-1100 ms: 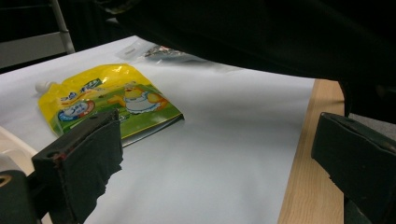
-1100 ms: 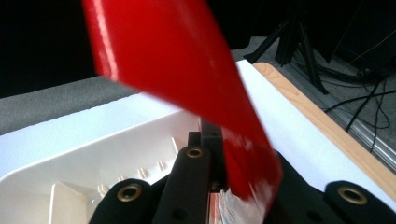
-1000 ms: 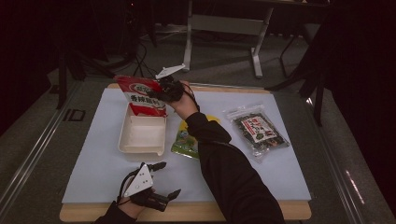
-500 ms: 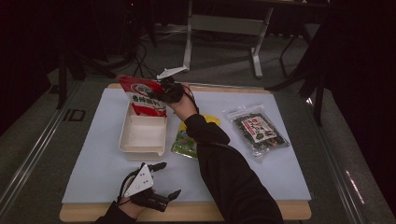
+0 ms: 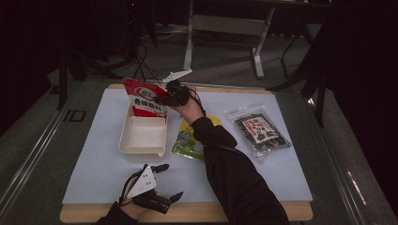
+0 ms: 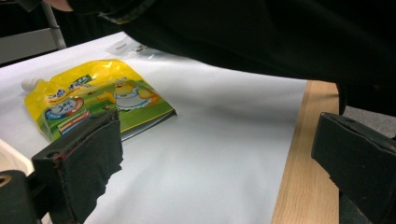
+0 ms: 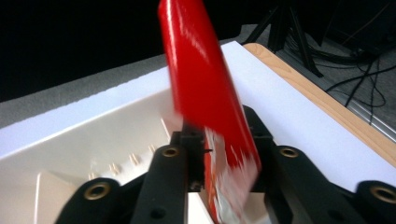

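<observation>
A red snack packet (image 5: 144, 99) stands upright at the far end of the cream tray (image 5: 124, 138). My right gripper (image 5: 162, 100) is at the packet's right edge. In the right gripper view the packet (image 7: 201, 79) is blurred between the jaws of my right gripper (image 7: 227, 140). Those jaws have just been opening, and the pads no longer press on it. The tray's (image 7: 84, 140) inside lies just below. My left gripper (image 5: 171, 182) rests open near the table's front edge with nothing in it. Its jaws (image 6: 219, 158) stand wide over white paper.
A yellow-green spouted pouch (image 5: 187, 141) (image 6: 98, 100) lies right of the tray, under the right forearm. A clear packet of dark snacks (image 5: 259, 131) lies at the right. The wooden table edge (image 6: 303, 154) runs close to the left gripper.
The red packet and the right hand stay at the tray's far end, barely shifted. The left hand has not moved.
</observation>
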